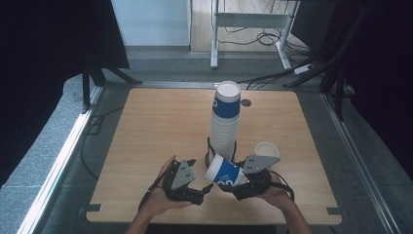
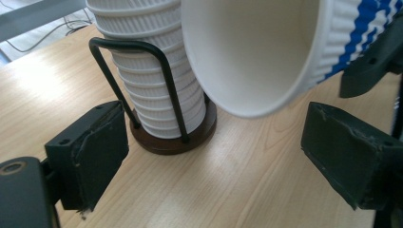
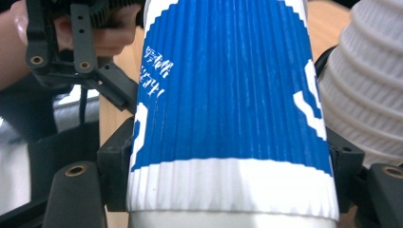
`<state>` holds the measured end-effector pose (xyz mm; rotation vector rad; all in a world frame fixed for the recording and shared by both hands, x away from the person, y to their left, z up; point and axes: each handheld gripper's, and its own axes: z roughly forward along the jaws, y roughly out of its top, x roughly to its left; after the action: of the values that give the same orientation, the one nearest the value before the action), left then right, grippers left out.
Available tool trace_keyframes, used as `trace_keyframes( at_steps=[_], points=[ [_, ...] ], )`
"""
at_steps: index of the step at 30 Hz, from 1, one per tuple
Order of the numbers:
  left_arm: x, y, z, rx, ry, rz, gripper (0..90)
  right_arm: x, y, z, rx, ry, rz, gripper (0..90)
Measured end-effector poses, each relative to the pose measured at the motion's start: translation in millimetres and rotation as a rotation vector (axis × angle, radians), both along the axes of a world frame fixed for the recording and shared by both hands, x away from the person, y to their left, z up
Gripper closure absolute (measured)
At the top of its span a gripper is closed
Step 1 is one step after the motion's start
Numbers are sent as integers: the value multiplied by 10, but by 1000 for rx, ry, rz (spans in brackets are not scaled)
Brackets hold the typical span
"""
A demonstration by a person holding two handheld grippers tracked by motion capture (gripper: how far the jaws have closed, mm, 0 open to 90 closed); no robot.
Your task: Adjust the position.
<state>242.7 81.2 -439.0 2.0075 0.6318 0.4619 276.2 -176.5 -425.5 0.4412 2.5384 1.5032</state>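
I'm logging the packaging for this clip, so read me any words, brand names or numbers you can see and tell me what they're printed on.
White script on the blue-and-white ribbed paper cup: two short slanted lines, too blurred to read.
White marking on the same cup in the high view: too small to read.
Tall stack of ribbed paper cups: no legible text.

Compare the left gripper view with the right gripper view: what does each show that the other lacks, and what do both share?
Left gripper view alone: the held cup's white inside, the wire holder on its brown base, and the left gripper's open jaws. Right gripper view alone: the cup's blue ribbed outside with white writing, clamped by the right gripper, and a hand. Both: that cup, the cup stack and the wooden table.
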Motion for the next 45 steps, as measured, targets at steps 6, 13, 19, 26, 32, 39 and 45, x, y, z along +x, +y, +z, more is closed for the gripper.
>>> trace_keyframes(
  at_steps=[6, 13, 19, 26, 32, 39, 45],
  points=[
    [20, 69, 22, -81, 43, -22, 87, -40, -14, -34, 103, -27, -30, 267],
    [33, 81, 6, -102, 63, -19, 87, -46, -46, -154, 201, -27, -60, 267],
    [58, 88, -21, -174, 121, -33, 87, -51, -74, -238, 242, -28, -95, 267],
    [103, 125, -53, -278, 202, -70, 87, -52, -47, -350, 284, -22, -107, 267],
    [126, 134, -63, -343, 247, -98, 87, -61, -13, -411, 314, -35, -94, 267],
    [163, 99, -77, -455, 324, -153, 87, -99, 15, -441, 401, -38, -69, 268],
    [207, 85, -70, -540, 361, -172, 87, -137, 82, -464, 405, -50, -40, 268]
  ],
)
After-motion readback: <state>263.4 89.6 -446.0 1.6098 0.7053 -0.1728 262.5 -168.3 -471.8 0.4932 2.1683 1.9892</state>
